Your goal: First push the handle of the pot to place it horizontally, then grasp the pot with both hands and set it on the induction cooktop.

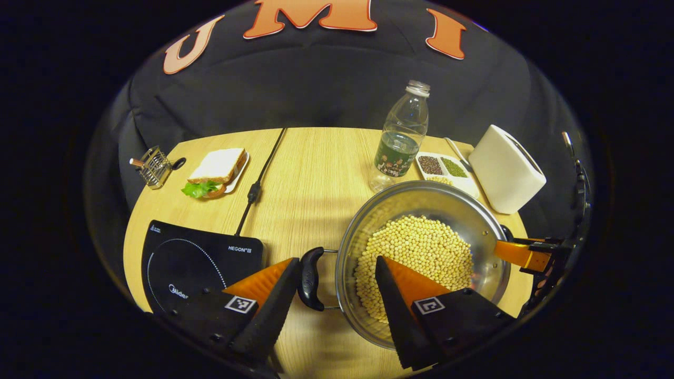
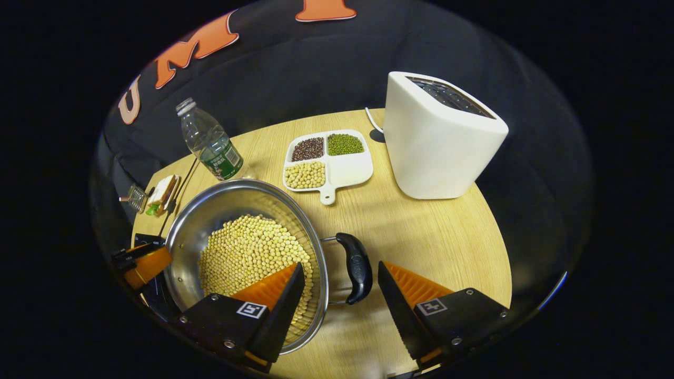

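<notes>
While the pot (image 1: 421,258) is sitting on the wooden table (image 1: 310,179), its two black loop handles are lying level on opposite sides, so its long axis is running handle to handle across the tabletop. One handle (image 1: 310,278) is pointing toward the induction cooktop (image 1: 195,263); the other handle (image 2: 355,267) is pointing toward the bare table edge on the toaster side.

Left gripper (image 1: 337,295): fingers standing apart, straddling the near handle and the pot's rim, one finger outside the handle, the other over the beans; contact cannot be told.

Right gripper (image 2: 339,297): fingers standing apart, straddling the far handle, one finger over the bowl, the other outside over the table; nothing is being pinched.

Pot: round, shiny steel, shallow wall, holding a bed of pale yellow soybeans (image 2: 247,252).

Cooktop: flat, black, glossy, with a dotted ring, lying just beside the pot; its dark cord (image 1: 260,179) is running away across the table.

Surroundings: a clear plastic bottle (image 1: 403,139) with a green label is standing upright just behind the pot; a white divided dish (image 2: 329,166) is holding dark, green and yellow beans in three compartments; a white smooth-sided toaster (image 2: 439,137) is standing beside it; a sandwich (image 1: 217,171) with lettuce is lying on a small plate; a small wire rack (image 1: 154,167) is sitting at the table's far corner
</notes>
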The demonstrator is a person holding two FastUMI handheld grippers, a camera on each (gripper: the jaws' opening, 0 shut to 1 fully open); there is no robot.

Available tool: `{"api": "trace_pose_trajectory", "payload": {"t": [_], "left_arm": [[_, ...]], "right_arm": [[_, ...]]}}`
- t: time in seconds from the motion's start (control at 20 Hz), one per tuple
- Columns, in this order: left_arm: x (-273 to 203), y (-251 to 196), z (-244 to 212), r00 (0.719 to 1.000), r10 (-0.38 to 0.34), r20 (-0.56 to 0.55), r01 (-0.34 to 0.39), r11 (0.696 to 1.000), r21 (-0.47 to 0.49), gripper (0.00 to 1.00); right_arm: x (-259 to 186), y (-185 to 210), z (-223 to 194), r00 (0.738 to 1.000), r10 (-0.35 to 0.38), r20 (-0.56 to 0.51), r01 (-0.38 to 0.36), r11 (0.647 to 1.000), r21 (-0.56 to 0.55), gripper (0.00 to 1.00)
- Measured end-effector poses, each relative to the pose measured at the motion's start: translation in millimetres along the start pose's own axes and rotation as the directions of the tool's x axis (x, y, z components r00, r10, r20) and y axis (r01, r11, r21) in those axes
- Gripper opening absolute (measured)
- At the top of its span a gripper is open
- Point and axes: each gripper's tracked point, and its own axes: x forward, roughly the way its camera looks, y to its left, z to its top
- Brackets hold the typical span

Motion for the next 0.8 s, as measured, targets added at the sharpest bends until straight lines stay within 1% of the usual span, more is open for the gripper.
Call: {"api": "trace_pose_trajectory", "payload": {"t": [0.05, 0.1, 0.25, 0.35, 0.4, 0.55, 0.65, 0.75, 0.8], "left_arm": [[1, 3, 0, 1.000, 0.011, -0.002, -0.011, 1.000, -0.005, 0.96], [3, 6, -3, 1.000, 0.019, -0.006, -0.019, 1.000, -0.009, 0.93], [13, 16, -14, 0.998, 0.026, -0.056, -0.028, 0.999, -0.039, 0.94], [22, 16, -15, 0.998, 0.014, -0.062, -0.017, 0.999, -0.046, 0.94], [26, 17, -16, 0.998, 0.022, -0.066, -0.024, 0.999, -0.040, 0.94], [38, 14, -25, 0.997, 0.023, -0.077, -0.026, 0.999, -0.032, 0.94], [43, 19, -27, 0.996, 0.047, -0.075, -0.049, 0.999, -0.016, 0.92], [46, 18, -27, 0.996, 0.042, -0.075, -0.044, 0.999, -0.021, 0.92], [49, 19, -24, 0.997, 0.043, -0.068, -0.044, 0.999, -0.021, 0.92]], "right_arm": [[2, 0, -1, 1.000, -0.002, -0.004, 0.002, 1.000, -0.005, 0.88], [4, -1, 0, 1.000, -0.004, -0.006, 0.004, 1.000, -0.007, 0.88], [10, -2, -1, 1.000, -0.008, -0.013, 0.008, 1.000, -0.013, 0.88], [14, -1, 0, 1.000, -0.014, -0.007, 0.013, 1.000, -0.020, 0.88], [17, -2, 1, 1.000, -0.021, -0.008, 0.021, 0.999, -0.025, 0.88], [23, -1, -1, 0.999, -0.039, -0.010, 0.039, 0.999, -0.023, 0.86], [26, 0, 2, 0.999, -0.048, 0.004, 0.048, 0.999, -0.019, 0.84], [30, -2, 3, 0.997, -0.069, 0.015, 0.070, 0.997, -0.022, 0.79], [32, -2, 3, 0.997, -0.078, 0.020, 0.078, 0.997, -0.021, 0.78]]}}
